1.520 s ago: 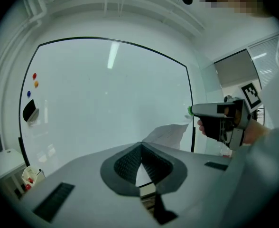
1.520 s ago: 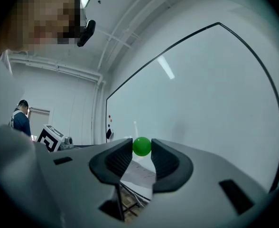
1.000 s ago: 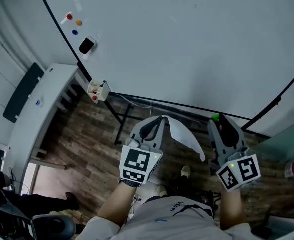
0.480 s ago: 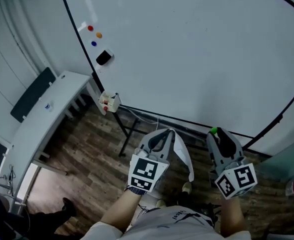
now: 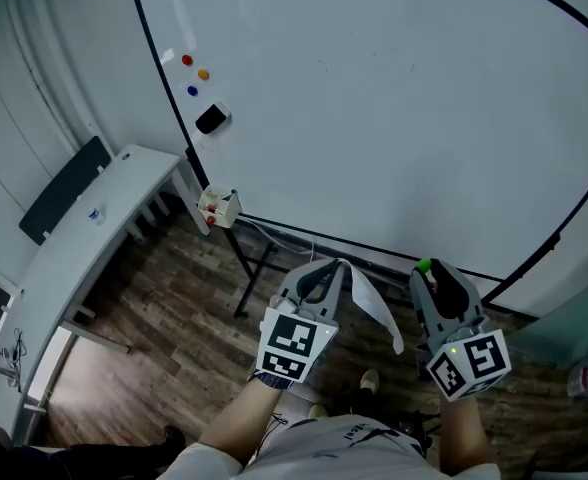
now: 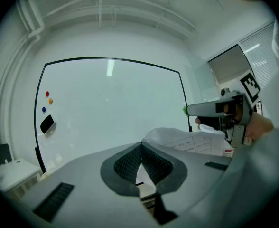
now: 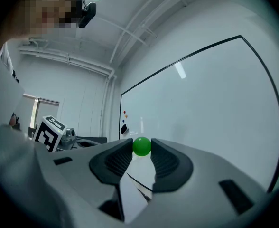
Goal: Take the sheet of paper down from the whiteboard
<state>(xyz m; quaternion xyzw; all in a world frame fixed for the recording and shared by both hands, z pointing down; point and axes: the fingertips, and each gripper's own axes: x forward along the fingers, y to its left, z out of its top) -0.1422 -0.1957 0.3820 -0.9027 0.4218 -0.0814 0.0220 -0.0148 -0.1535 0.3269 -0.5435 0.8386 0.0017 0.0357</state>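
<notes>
The sheet of paper (image 5: 375,304) is off the whiteboard (image 5: 394,98) and hangs from my left gripper (image 5: 327,266), which is shut on its edge. In the left gripper view the paper (image 6: 196,144) droops to the right beyond the closed tips of the left gripper (image 6: 140,145). My right gripper (image 5: 429,268) is level beside it and shut on a small green ball magnet (image 7: 141,146), pinched between both pads. Both grippers point at the whiteboard (image 7: 201,99) and stand short of it.
Red (image 5: 187,60), orange (image 5: 203,73) and blue (image 5: 192,91) magnets and a black eraser (image 5: 211,119) sit at the board's left side. A small marker box (image 5: 217,206) hangs at its lower left corner. A white desk (image 5: 84,238) stands left, over wooden floor (image 5: 174,298).
The head view has swung, so the board now sits further right in frame. Both grippers keep their holds; the paper's free end has swayed a little.
</notes>
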